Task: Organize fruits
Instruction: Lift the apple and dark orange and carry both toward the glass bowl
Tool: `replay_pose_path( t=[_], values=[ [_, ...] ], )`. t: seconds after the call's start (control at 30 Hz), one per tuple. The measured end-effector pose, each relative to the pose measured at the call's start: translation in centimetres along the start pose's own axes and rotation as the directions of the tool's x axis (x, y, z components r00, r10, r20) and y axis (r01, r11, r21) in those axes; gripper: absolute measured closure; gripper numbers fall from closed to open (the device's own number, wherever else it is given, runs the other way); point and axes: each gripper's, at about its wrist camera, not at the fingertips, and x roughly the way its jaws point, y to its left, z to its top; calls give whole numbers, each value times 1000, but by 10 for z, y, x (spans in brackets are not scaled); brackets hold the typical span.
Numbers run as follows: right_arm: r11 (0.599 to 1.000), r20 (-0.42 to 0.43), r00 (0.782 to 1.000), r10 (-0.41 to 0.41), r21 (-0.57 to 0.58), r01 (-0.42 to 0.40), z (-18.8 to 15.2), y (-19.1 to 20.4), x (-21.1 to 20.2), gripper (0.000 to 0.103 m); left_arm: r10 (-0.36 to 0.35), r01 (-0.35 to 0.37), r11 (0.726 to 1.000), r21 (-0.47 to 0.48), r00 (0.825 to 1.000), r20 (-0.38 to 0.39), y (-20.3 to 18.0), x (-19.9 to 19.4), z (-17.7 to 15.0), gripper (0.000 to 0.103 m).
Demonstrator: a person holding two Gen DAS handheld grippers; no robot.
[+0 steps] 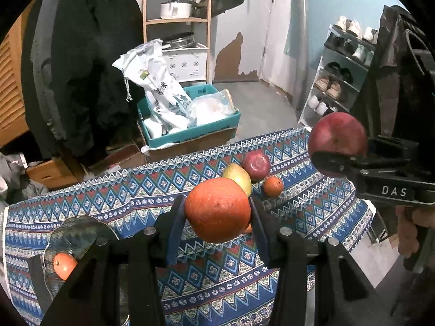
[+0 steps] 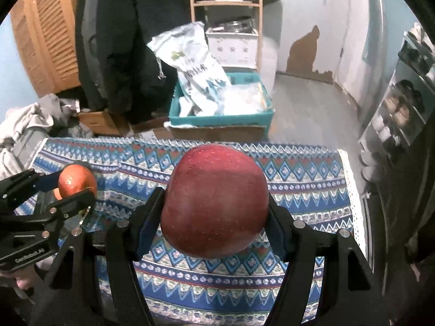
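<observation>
- The left gripper (image 1: 217, 212) clamps a round orange (image 1: 217, 209) with dimpled, glossy skin between its black fingers, raised above the table (image 1: 136, 190).
- The right gripper (image 2: 214, 212) clasps a large red apple (image 2: 214, 201), smooth and pale-speckled, also lifted off the table.
- On the table's far part lie a second red apple (image 1: 256, 165), a yellow-green fruit (image 1: 239, 179) touching it, and a small orange (image 1: 273, 186) just beside them.
- Near the left edge sits a dark glass plate (image 1: 78, 233) with another orange fruit (image 1: 64, 269) on it.
- A woven cloth (image 2: 299, 190) with blue, white and red zigzag and diamond bands covers the table; its middle is bare.
- Beyond the far edge stand a teal box (image 1: 190, 133) of plastic bags, a wooden shelf (image 1: 176, 21), hanging dark coats (image 1: 81, 68) and a shoe rack (image 1: 339, 81) on grey floor.
</observation>
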Motion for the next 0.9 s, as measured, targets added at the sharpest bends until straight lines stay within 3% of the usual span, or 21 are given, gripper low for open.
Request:
replay_pose_path(
  t=[0.9],
  values=[
    [990,34,992,118,-84,-115,37,83,-2,34,52,-43,990,-131,996,67,65,-46,-3,56]
  ],
)
